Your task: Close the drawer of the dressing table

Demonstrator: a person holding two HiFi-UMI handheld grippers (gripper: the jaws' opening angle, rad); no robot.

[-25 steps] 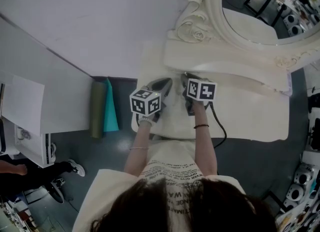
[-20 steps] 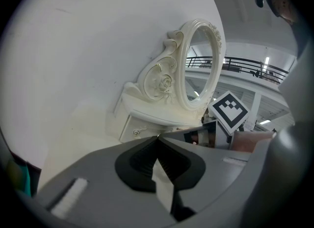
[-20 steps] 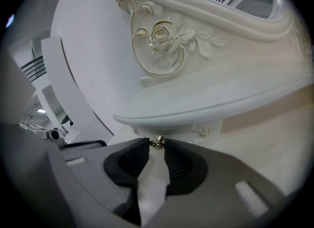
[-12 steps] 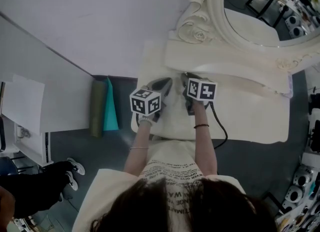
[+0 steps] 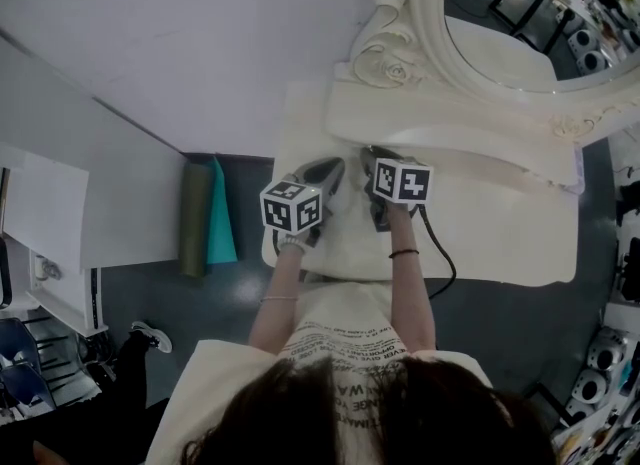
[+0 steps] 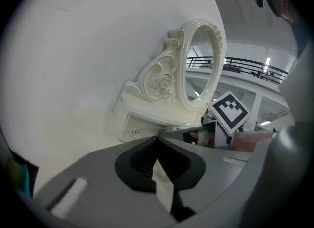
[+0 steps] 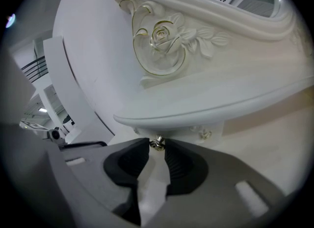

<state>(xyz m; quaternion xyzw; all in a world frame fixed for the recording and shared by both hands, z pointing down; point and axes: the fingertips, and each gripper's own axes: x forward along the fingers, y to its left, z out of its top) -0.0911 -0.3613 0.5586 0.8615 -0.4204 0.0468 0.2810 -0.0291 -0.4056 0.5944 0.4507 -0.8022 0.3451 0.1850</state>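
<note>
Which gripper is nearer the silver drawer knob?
Right. The right gripper grips the silver drawer knob between its jaw tips; the left gripper hangs to its left, shut and empty.

Dark block lettering runs in lines across the person's cream cotton T-shirt, upside down in the head view. Only the big "WA" near its neck edge reads surely; the smaller lines blur. The 2 white cubes bear black square patterns, no letters.

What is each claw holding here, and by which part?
The right claw pinches the small metal knob under the dresser's shelf between its tips. The left claw is shut and holds nothing.
</note>
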